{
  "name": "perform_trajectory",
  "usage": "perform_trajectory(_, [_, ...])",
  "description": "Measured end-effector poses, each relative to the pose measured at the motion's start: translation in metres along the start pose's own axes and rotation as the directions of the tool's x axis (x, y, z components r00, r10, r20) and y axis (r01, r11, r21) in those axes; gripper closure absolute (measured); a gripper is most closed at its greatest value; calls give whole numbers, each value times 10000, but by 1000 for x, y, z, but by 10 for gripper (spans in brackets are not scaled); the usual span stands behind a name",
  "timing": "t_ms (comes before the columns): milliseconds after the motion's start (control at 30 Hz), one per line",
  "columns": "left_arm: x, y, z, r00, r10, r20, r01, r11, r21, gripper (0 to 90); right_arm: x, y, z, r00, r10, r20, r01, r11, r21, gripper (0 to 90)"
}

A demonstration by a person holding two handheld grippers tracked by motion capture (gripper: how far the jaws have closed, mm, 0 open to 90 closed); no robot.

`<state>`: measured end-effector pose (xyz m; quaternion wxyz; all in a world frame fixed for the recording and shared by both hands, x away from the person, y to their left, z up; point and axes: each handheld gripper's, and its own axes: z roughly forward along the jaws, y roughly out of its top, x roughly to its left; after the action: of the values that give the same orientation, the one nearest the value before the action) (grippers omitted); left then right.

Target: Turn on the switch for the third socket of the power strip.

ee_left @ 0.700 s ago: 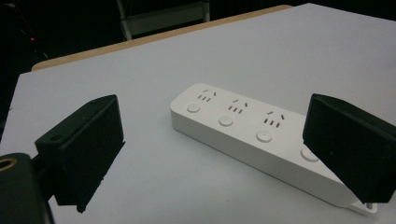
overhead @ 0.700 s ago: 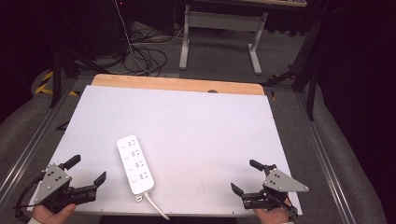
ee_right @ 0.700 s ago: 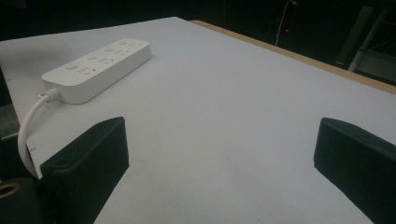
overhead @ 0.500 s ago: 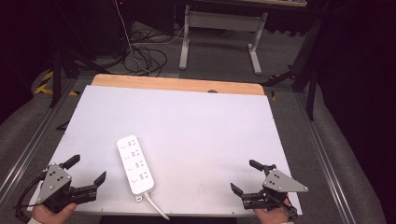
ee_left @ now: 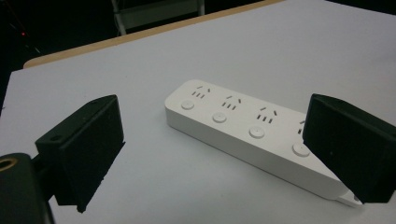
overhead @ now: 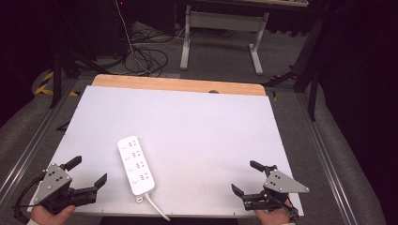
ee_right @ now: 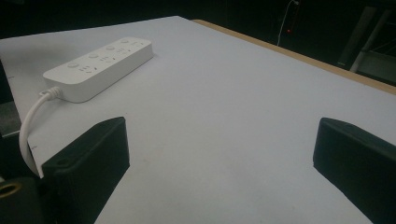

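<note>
A white power strip point(overhead: 135, 165) with several sockets and round buttons lies on the white table top point(overhead: 197, 126), left of centre near the front edge. Its white cable point(overhead: 156, 209) runs off the front. My left gripper point(overhead: 87, 172) rests at the front left corner, open, with nothing between its jaws. In the left gripper view the power strip point(ee_left: 247, 133) lies just beyond the left gripper point(ee_left: 219, 158). My right gripper point(overhead: 247, 178) sits open and empty at the front right. From the right gripper view the power strip point(ee_right: 100, 66) shows far to the left of the right gripper point(ee_right: 224, 168).
The table's far edge is a bare wooden strip point(overhead: 178, 85). Metal rails point(overhead: 324, 154) run along both sides of the table. Beyond it stand a grey desk frame point(overhead: 220, 37) and loose cables point(overhead: 141, 56) on the dark floor.
</note>
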<state>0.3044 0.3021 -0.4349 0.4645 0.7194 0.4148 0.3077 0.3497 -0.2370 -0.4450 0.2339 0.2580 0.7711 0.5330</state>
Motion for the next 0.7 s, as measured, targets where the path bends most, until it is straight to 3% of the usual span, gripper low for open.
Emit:
perform_trajectory(300, [-2,3,-1,9985,468,-269,-464,9988,139,90,0,0,0,10000,46,-22,-46,10000,24,43])
perform_trajectory(467, [-1,9,0,9993,375,-74,-374,9991,218,99,1,0,0,9999,79,-86,-79,10000,-4,46])
perform_trajectory(700, [0,24,7,9996,-58,285,46,9990,442,98,1,1,1,9999,75,-132,-74,10000,55,47])
